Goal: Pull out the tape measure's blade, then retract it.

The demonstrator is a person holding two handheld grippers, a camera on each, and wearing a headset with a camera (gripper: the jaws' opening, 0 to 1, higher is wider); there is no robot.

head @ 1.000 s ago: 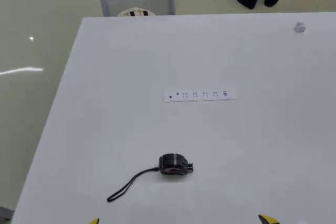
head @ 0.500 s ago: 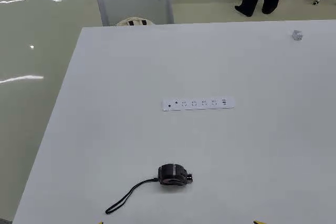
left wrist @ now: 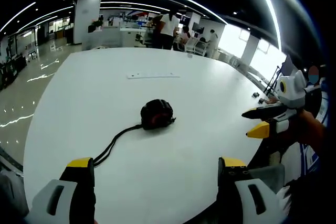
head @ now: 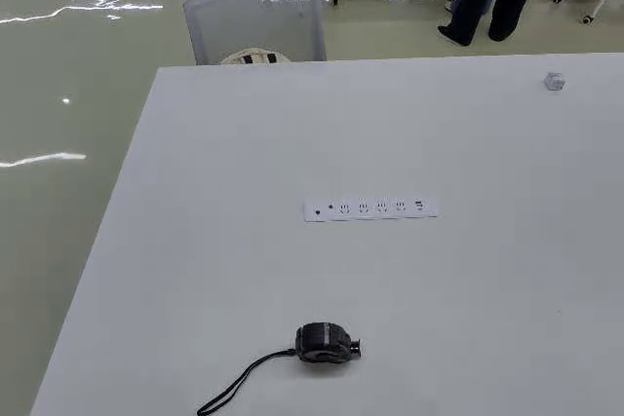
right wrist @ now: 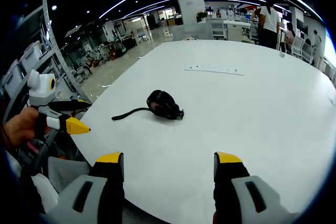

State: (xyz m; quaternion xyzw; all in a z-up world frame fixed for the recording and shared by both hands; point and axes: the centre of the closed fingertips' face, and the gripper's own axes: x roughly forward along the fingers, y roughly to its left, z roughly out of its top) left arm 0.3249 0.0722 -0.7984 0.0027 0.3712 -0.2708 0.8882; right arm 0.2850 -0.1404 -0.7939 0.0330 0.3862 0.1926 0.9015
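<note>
Tape measure (head: pixel 327 343), black with its blade wound in, lies near the front edge of the white counter (head: pixel 224 192), its wrist strap (head: pixel 244 385) trailing left. A power strip (head: pixel 370 208) lies farther back. The left hand-held gripper (left wrist: pixel 156 162) hovers short of it, jaws wide and empty; the right hand-held gripper (right wrist: pixel 169 157) likewise.

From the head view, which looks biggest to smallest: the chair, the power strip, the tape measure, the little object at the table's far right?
1. Chair.
2. Power strip and tape measure: too alike, one longer, one thicker.
3. Small object, though farther away.
</note>
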